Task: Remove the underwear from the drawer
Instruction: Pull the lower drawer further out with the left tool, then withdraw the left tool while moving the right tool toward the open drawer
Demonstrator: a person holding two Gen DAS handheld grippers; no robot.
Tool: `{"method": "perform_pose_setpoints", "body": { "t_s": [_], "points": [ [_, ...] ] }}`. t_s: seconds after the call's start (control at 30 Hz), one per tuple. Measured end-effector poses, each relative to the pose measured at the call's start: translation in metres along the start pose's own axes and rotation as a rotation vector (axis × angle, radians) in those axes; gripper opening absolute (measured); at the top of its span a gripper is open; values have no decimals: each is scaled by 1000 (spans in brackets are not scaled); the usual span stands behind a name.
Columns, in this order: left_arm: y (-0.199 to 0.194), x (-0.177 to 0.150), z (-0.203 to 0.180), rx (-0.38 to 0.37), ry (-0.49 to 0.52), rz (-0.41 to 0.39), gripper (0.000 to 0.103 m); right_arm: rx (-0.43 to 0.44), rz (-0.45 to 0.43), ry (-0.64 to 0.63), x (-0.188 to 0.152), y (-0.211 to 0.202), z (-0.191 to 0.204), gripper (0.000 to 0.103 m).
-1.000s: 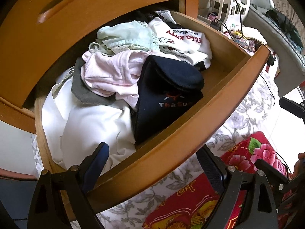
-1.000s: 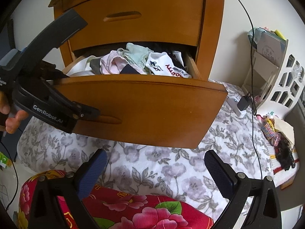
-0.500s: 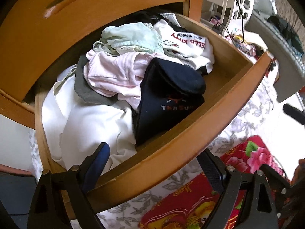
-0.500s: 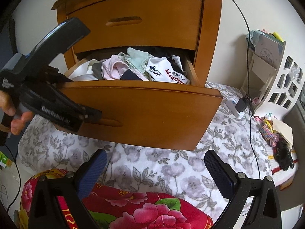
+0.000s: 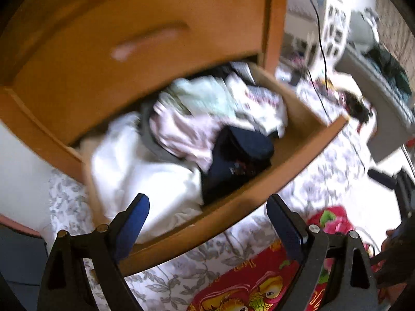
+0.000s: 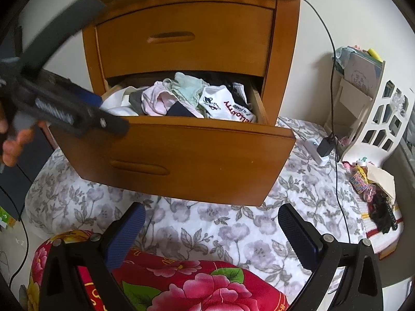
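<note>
The lower drawer (image 6: 197, 153) of a wooden nightstand stands pulled out, its front (image 5: 262, 189) blurred in the left wrist view. Inside lies a heap of clothes: mint green underwear (image 6: 189, 90) (image 5: 205, 96), a pink piece (image 6: 155, 101) (image 5: 181, 132), a white printed piece (image 6: 225, 103) (image 5: 262, 103), a navy garment (image 5: 241, 155) and white cloth (image 5: 145, 165). My left gripper (image 5: 207, 199) hangs open just in front of the drawer's near left corner, holding nothing. My right gripper (image 6: 211, 208) is open and empty over the bed, below the drawer front.
The upper drawer (image 6: 184, 39) is closed. A grey floral sheet (image 6: 207, 233) and a red flowered blanket (image 6: 181, 285) lie under the grippers. A white shelf (image 6: 376, 108), a black cable (image 6: 334, 98) and a charger (image 6: 325, 147) sit to the right. A hand (image 6: 13, 142) holds the left tool.
Both grippers have drawn back from the nightstand, which looks smaller now. The left wrist view is blurred by motion. Both stay open and the clothes have not moved.
</note>
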State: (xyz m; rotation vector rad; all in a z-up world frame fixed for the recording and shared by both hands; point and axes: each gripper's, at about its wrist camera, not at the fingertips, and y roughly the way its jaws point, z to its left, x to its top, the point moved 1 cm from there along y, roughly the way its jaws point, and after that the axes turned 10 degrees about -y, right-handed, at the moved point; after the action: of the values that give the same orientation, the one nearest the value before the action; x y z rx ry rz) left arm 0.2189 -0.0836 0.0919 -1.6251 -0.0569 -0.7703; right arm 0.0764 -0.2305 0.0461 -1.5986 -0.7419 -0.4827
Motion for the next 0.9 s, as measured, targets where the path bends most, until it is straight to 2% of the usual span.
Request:
{"method": "perform_pose_setpoints", "body": {
  "t_s": [0.2, 0.33, 0.4, 0.53, 0.7, 0.77, 0.9],
  "points": [
    [-72, -4, 13, -2, -133, -237, 92, -7, -27, -6, 2, -15, 5, 103],
    [-112, -16, 26, 6, -267, -398, 92, -10, -45, -12, 2, -24, 7, 103],
    [-121, -23, 34, 10, -329, -432, 92, -14, -54, -11, 2, -29, 7, 103],
    [-130, -31, 46, 89, -417, -493, 93, -22, -67, -2, 2, -36, 6, 103],
    [-132, -49, 52, 117, -538, -618, 100, -26, -109, 11, 7, -42, 7, 103],
    [-128, -55, 51, 158, -552, -649, 100, -45, -129, 15, 9, -43, 7, 103],
    [-116, -63, 49, 209, -542, -647, 100, -63, -174, 67, 12, -41, -2, 103]
  ]
}}
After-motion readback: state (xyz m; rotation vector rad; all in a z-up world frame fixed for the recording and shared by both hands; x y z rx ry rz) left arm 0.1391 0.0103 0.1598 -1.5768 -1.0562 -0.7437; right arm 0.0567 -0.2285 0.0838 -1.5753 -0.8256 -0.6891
